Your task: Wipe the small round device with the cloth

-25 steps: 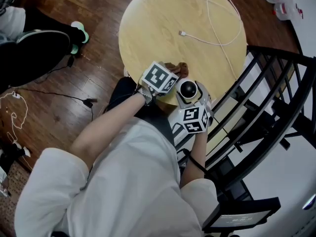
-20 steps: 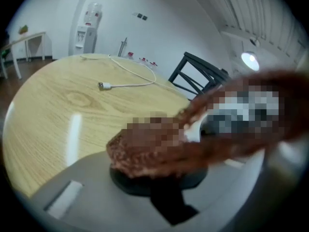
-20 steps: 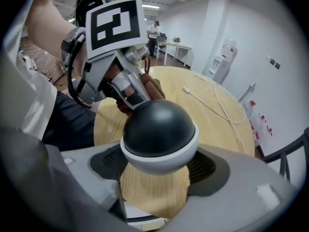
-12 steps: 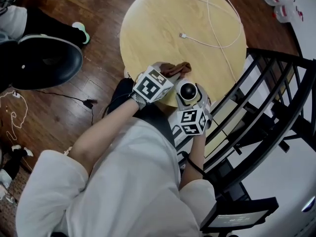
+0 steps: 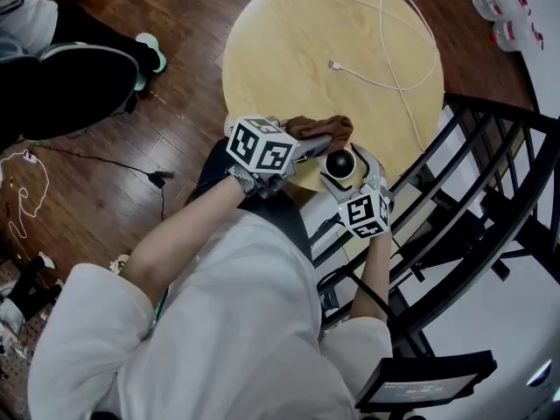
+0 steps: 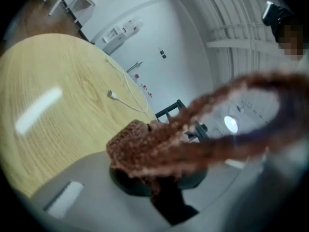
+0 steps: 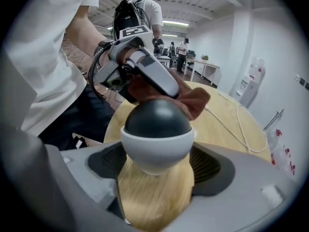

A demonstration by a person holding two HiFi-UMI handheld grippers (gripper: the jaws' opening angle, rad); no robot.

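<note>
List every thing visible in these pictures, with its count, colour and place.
table: 1, light wood, before the person.
cable: 1, white, looped on the table's far side.
small round device: 1, black over white, at the table's near edge.
cloth: 1, brown, beside that device.
railing: 1, black, right of the table.
bottles: a few, white with red, top right.
other person: 1, dark trousers, left of the table.
left gripper: 1, grey, shut on the cloth.
right gripper: 1, grey, shut on the small round device.
</note>
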